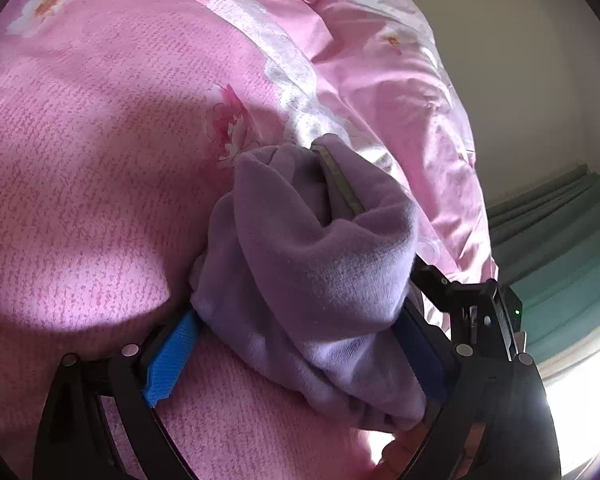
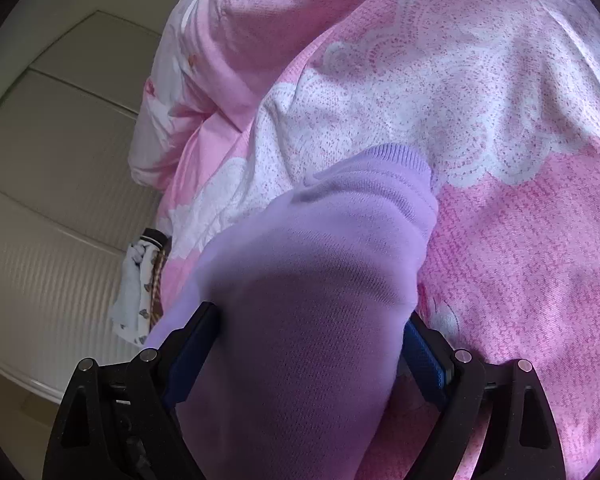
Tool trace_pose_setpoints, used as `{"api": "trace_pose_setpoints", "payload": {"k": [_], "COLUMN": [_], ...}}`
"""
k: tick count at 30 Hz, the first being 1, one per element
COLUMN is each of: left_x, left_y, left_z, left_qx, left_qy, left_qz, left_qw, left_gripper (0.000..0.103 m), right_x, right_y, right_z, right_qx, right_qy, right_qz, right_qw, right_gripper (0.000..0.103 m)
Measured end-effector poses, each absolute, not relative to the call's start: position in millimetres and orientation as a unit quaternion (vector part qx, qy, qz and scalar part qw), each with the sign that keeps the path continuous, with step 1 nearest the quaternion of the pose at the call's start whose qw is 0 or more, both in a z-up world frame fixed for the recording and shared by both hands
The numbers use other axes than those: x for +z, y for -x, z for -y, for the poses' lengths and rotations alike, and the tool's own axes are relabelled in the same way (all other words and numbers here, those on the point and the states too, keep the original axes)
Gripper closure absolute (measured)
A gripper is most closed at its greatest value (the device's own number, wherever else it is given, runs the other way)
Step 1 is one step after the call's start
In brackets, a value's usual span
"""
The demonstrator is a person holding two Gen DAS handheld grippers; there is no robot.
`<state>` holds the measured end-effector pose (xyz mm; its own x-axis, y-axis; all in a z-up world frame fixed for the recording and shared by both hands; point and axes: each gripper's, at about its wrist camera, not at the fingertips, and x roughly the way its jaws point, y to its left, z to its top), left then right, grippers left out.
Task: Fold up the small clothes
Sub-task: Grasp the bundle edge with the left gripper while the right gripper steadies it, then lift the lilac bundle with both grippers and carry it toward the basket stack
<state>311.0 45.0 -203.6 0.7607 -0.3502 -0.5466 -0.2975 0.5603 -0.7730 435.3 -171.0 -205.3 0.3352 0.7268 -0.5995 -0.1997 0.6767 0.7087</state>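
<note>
A lilac fleece garment (image 1: 312, 248) lies bunched on the pink bedspread (image 1: 100, 160), with a grey zip strip (image 1: 340, 176) showing in its folds. My left gripper (image 1: 300, 316) stands wide around the bundle. Its left blue pad (image 1: 172, 356) is mostly bare and the cloth drapes over the right one. In the right wrist view the same garment (image 2: 320, 260), with its ribbed cuff (image 2: 400, 160), bulges up between the fingers of my right gripper (image 2: 312, 314) and spreads past the left finger. Those jaws are wide too, and the cloth brushes both pads.
A crumpled pink duvet (image 1: 380, 60) is heaped at the far side of the bed (image 2: 204, 60). Green curtains (image 1: 560, 240) hang at the right. White wardrobe doors (image 2: 60, 140) and a small patterned cloth (image 2: 136, 292) are at the bed's left edge. Black hardware with a green light (image 1: 480, 312) sits beside my left gripper.
</note>
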Motion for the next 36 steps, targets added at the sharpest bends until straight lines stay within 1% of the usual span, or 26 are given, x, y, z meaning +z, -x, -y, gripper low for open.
{"api": "trace_pose_setpoints", "payload": {"k": [2, 3, 4, 5, 6, 7, 8, 9, 10, 12, 13, 20, 26, 31, 36], "left_x": [-204, -204, -205, -204, -203, -201, -199, -196, -194, -187, -184, -156, -121, -85, -48], "left_y": [-313, -314, -314, -315, -316, -316, -318, -319, -319, -318, -316, -301, -279, -251, -234], "left_z": [-43, -43, -43, -42, -42, -42, -41, -40, -40, -38, -38, -46, -69, -118, -196], "left_qx": [-0.007, -0.002, 0.001, 0.001, -0.005, -0.010, -0.013, -0.019, -0.023, -0.023, -0.025, -0.043, -0.056, -0.046, -0.018], "left_qy": [0.464, 0.464, 0.464, 0.463, 0.462, 0.460, 0.455, 0.449, 0.446, 0.436, 0.435, 0.429, 0.426, 0.420, 0.403], "left_qz": [-0.349, -0.348, -0.346, -0.344, -0.340, -0.340, -0.340, -0.341, -0.340, -0.339, -0.337, -0.324, -0.305, -0.275, -0.249], "left_qw": [0.815, 0.815, 0.815, 0.817, 0.819, 0.820, 0.823, 0.826, 0.828, 0.833, 0.835, 0.842, 0.850, 0.864, 0.881], "left_gripper": [0.008, 0.009, 0.016, 0.023, 0.036, 0.043, 0.046, 0.054, 0.059, 0.062, 0.063, 0.064, 0.064, 0.064, 0.064], "right_x": [-207, -207, -207, -206, -206, -206, -205, -204, -204, -199, -197, -164, -124, -85, -56], "right_y": [-435, -434, -434, -433, -431, -430, -429, -427, -426, -422, -420, -400, -377, -360, -358], "right_z": [170, 170, 170, 170, 172, 174, 177, 180, 183, 185, 185, 186, 162, 104, 11], "right_qx": [0.298, 0.296, 0.294, 0.292, 0.293, 0.295, 0.297, 0.298, 0.297, 0.298, 0.299, 0.305, 0.318, 0.346, 0.390], "right_qy": [-0.263, -0.262, -0.261, -0.260, -0.262, -0.266, -0.270, -0.279, -0.284, -0.290, -0.290, -0.300, -0.291, -0.278, -0.277], "right_qz": [-0.493, -0.492, -0.491, -0.487, -0.483, -0.481, -0.477, -0.474, -0.472, -0.464, -0.461, -0.437, -0.416, -0.395, -0.382], "right_qw": [0.774, 0.776, 0.777, 0.781, 0.782, 0.782, 0.782, 0.781, 0.780, 0.782, 0.784, 0.791, 0.801, 0.804, 0.791], "right_gripper": [0.015, 0.018, 0.025, 0.029, 0.038, 0.044, 0.047, 0.051, 0.054, 0.056, 0.056, 0.058, 0.058, 0.058, 0.058]}}
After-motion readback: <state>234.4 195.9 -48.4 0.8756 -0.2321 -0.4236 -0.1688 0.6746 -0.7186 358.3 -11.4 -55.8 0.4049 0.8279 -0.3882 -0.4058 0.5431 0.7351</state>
